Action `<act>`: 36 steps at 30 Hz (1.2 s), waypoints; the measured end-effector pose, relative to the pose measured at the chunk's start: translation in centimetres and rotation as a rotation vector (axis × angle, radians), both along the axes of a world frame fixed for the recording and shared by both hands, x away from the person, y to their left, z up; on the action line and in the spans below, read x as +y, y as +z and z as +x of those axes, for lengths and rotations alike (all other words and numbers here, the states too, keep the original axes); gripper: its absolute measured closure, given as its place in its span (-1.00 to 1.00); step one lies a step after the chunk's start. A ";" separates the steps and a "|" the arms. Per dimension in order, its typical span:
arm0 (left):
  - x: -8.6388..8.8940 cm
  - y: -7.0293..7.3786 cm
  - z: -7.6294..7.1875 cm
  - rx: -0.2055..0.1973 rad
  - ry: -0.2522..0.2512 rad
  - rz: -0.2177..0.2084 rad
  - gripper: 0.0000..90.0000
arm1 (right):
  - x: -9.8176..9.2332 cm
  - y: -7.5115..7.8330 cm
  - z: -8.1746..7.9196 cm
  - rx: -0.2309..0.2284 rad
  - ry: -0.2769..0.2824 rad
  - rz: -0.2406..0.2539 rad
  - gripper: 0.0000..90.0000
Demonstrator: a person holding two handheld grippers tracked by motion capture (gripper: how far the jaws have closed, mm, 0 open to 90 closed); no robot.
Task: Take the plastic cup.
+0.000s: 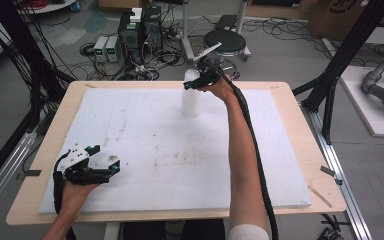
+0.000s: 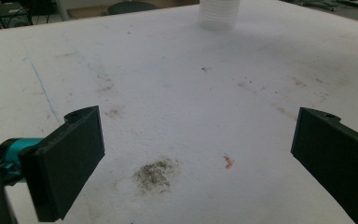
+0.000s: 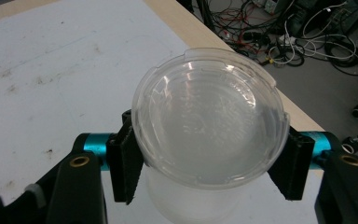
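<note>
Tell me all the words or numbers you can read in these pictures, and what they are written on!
None can be read.
Clear plastic lid on the white container: faint raised marks in its middle, too blurred to read.
Cardboard box on the floor: part of a dark printed mark, cut off, unreadable.
Grey boxes on the floor: too small to read.

My right gripper (image 1: 194, 83) reaches the stack of cups (image 1: 191, 102) at the far middle of the foam board (image 1: 145, 145); my left gripper (image 1: 102, 162) sits near-left.
</note>
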State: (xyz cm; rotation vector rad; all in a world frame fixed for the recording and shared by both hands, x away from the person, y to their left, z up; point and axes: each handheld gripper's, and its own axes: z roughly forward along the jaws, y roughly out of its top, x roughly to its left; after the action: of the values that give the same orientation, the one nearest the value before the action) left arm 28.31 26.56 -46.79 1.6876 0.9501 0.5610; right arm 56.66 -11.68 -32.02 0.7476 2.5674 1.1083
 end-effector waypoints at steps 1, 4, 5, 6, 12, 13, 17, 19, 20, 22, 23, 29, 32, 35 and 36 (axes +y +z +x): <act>0.0 0.0 0.0 0.000 0.000 -0.001 -0.94 | 0.0 0.1 0.0 -0.002 0.001 0.001 -0.18; 0.0 0.0 0.0 0.000 0.000 -0.001 -0.94 | 0.0 0.3 0.0 -0.002 -0.001 0.001 -0.18; 0.0 0.0 0.0 0.000 0.000 -0.001 -0.94 | 0.0 0.4 0.0 -0.001 -0.003 0.001 -0.17; 0.0 0.0 0.0 0.000 0.000 -0.001 -0.94 | 0.0 0.5 -0.1 -0.004 -0.003 0.002 -0.17; 0.0 0.0 0.0 0.001 0.000 0.001 -0.94 | -0.1 1.6 -0.2 -0.018 -0.006 0.017 -0.16; 0.0 0.0 0.0 0.001 0.000 0.001 -0.94 | -0.1 1.9 -0.2 -0.020 -0.009 0.022 -0.16; 0.0 0.0 0.0 0.002 0.000 0.004 -0.94 | 0.0 3.1 -0.4 -0.037 -0.005 0.034 -0.15; 0.0 0.0 0.0 -0.001 0.001 0.000 -0.94 | 0.2 4.5 -0.5 -0.055 -0.003 0.046 -0.14; 0.0 0.0 0.0 -0.002 0.001 0.000 -0.94 | 0.2 4.9 -0.5 -0.058 -0.004 0.047 -0.14; 0.0 0.0 0.0 0.000 0.000 0.000 -0.94 | 0.3 6.0 -0.6 -0.069 -0.004 0.045 -0.14; 0.0 0.0 0.0 0.001 0.000 0.001 -0.94 | 0.3 6.5 -0.7 -0.074 -0.003 0.049 -0.13; 0.0 0.0 0.1 0.002 -0.001 -0.001 -0.94 | 0.2 8.9 -1.1 -0.102 -0.004 0.059 -0.12; 0.0 0.0 0.1 0.005 -0.002 0.001 -0.94 | 0.0 9.9 -1.4 -0.126 -0.004 0.074 -0.12; 0.0 0.0 0.1 0.002 -0.001 0.000 -0.94 | -0.4 10.1 -1.6 -0.116 -0.015 0.076 -0.12; 0.0 0.0 0.1 0.002 -0.001 0.001 -0.94 | -0.6 10.1 -1.6 -0.111 -0.018 0.074 -0.12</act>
State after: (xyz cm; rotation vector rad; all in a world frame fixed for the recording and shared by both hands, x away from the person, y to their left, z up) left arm 28.38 26.51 -46.80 1.6896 0.9509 0.5592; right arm 55.05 -12.23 -21.91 0.7038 2.4347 1.2094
